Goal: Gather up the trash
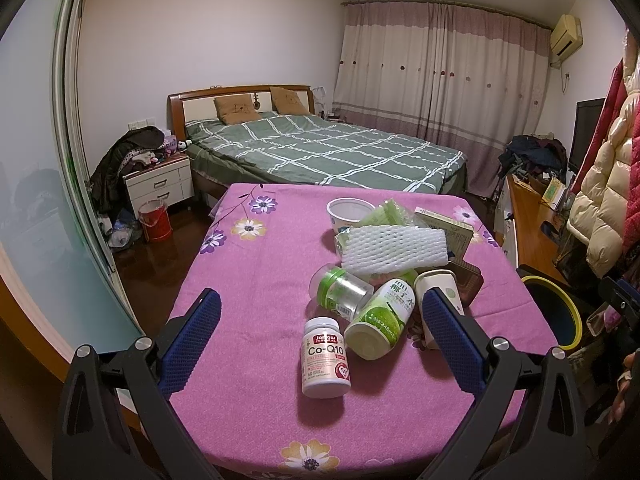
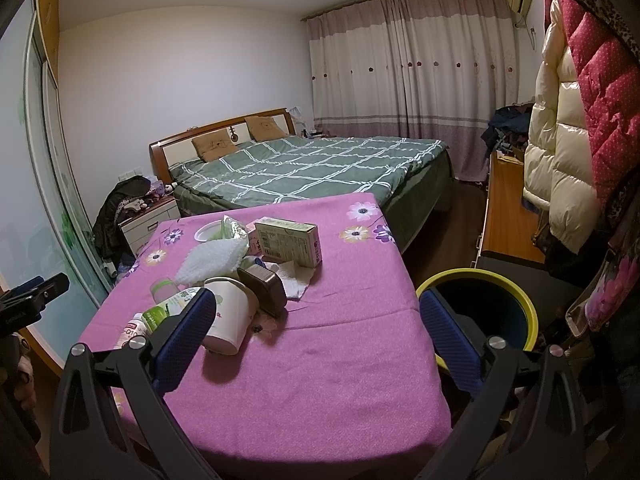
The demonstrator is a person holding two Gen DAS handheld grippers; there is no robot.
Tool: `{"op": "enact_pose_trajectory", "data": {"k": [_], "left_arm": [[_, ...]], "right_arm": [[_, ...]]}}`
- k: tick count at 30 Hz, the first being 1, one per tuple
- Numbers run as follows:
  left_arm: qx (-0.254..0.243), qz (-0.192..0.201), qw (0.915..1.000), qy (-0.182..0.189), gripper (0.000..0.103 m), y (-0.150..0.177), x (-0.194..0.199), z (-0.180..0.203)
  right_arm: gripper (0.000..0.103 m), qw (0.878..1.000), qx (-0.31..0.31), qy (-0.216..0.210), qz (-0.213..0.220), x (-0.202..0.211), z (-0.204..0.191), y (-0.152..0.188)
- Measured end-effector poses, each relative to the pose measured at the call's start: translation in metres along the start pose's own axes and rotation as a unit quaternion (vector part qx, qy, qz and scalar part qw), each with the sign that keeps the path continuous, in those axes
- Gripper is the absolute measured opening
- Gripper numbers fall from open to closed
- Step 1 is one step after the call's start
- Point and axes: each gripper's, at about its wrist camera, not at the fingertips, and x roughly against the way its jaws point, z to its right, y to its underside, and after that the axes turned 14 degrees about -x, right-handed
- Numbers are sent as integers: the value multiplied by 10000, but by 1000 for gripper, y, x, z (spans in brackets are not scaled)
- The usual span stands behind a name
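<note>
nothing collected yet — my left gripper (image 1: 320,336) and right gripper (image 2: 316,336) both hang spread and empty over the table (image 2: 340,360), the trash (image 1: 380,272) still heaped there, the bin (image 2: 516,292) just beside its right edge.

A table (image 1: 248,360) stands in front, with the bed (image 1: 320,148) behind it. On the table sits a heap: nearest, a pill bottle (image 1: 326,360) standing upright, and just right of it a can (image 1: 378,326) on its side, touching a tipped paper cup (image 1: 438,292). Left of the can lies a jar (image 1: 344,292). Behind them a foam net (image 1: 394,250) rests on the pile, with a bowl (image 1: 346,212) further back and a carton (image 2: 290,242) to the right. Off the table's right edge stands a bin (image 2: 480,312). A nightstand (image 1: 160,184) sits left of the bed.
</note>
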Motion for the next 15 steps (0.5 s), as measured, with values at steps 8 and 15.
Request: {"op": "enact_pose_trajectory", "data": {"k": [8, 15], "left_arm": [[35, -54, 9999, -89, 99, 1, -8, -4], [137, -179, 9996, -160, 99, -1, -24, -12]], "right_arm": [[97, 10000, -29, 27, -86, -8, 2, 1], [97, 9995, 158, -3, -269, -33, -11, 3]]}}
